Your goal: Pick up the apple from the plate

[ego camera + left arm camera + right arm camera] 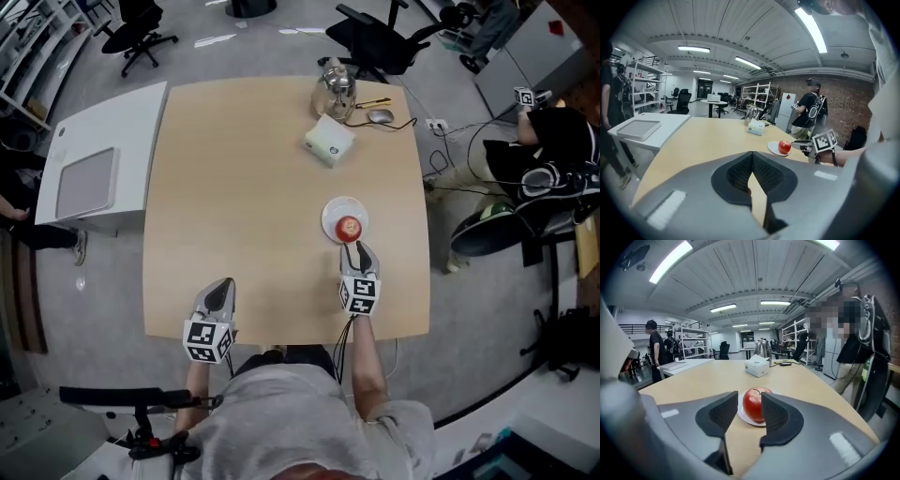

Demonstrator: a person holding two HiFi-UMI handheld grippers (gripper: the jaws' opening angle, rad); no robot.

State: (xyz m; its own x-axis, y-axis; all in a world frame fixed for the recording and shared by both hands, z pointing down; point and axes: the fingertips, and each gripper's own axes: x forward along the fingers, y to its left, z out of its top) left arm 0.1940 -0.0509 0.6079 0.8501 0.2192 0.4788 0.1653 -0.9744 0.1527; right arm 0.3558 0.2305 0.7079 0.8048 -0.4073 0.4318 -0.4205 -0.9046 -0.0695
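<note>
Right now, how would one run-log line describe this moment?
red round apple: on white round plate | right gripper: open, just short of it | left gripper: shut, empty, over light wooden table

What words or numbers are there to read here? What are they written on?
None can be read anywhere.
Two cubes: black-and-white square patterns, not letters.
White box: any print is too small to read.
Red mark on the far panel: too small to tell.
</note>
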